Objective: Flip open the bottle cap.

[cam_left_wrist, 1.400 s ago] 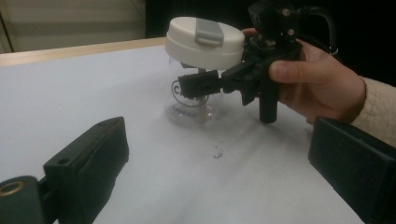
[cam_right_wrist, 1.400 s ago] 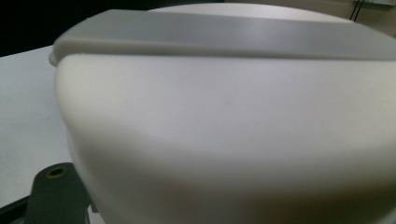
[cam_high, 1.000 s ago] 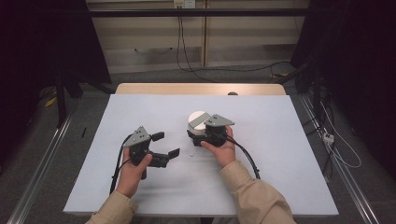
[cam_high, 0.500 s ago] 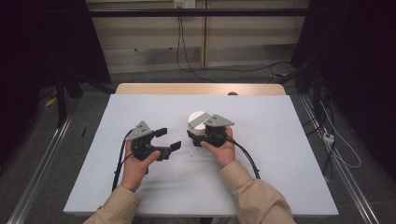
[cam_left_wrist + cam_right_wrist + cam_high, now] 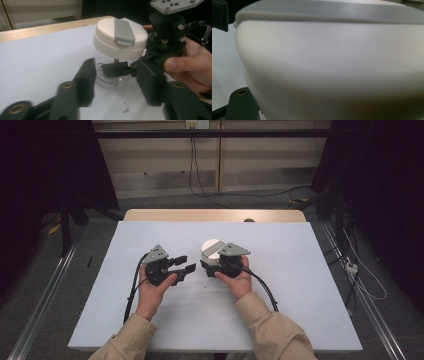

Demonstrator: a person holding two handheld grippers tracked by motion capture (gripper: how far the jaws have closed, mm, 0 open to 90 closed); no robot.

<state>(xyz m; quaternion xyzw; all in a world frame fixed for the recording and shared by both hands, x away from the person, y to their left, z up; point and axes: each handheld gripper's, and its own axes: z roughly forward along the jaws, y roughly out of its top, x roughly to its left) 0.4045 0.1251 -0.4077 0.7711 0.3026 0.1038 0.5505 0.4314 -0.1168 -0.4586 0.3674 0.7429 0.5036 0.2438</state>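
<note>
Right tool point(image 5: 117, 68) hides the jar's point(image 5: 110, 78) glass (lid point(image 5: 120, 37) clear)

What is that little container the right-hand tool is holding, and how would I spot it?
Look to the middle of the white table, just ahead of the person's hands. The right gripper clamps a small clear jar, standing upright there. Its wide cream lid with a grey flip tab sets it apart from the black tools beside it.
</note>
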